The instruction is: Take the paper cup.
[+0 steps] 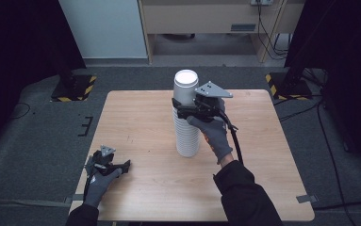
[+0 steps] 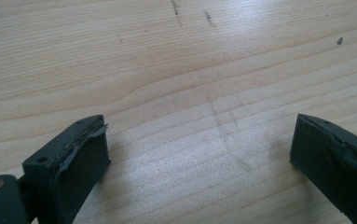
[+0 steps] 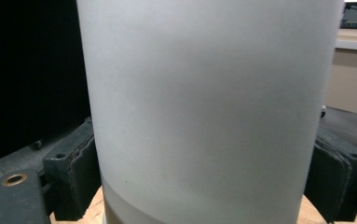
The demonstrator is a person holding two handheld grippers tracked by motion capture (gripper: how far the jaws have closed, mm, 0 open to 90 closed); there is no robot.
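A tall stack of white paper cups (image 1: 187, 139) stands upright near the middle of the wooden table (image 1: 272, 160). My right gripper (image 1: 184, 104) is shut on the top cup (image 1: 185, 84), high on the stack. In the right gripper view the top cup (image 3: 209, 93) fills the space between the two pads (image 3: 80, 172), which press its sides. The rim of the cup below shows under it. My left gripper (image 1: 121, 163) rests low at the table's front left, open. In the left gripper view its jaws (image 2: 199, 144) stand wide apart over bare wood (image 2: 167, 56).
Two black stands with yellow-and-black striped bases sit on the floor beyond the table, at the left (image 1: 74, 87) and right (image 1: 286, 84). Cables (image 1: 329, 141) trail across the floor on the right. A wooden cabinet (image 1: 206, 19) stands at the back.
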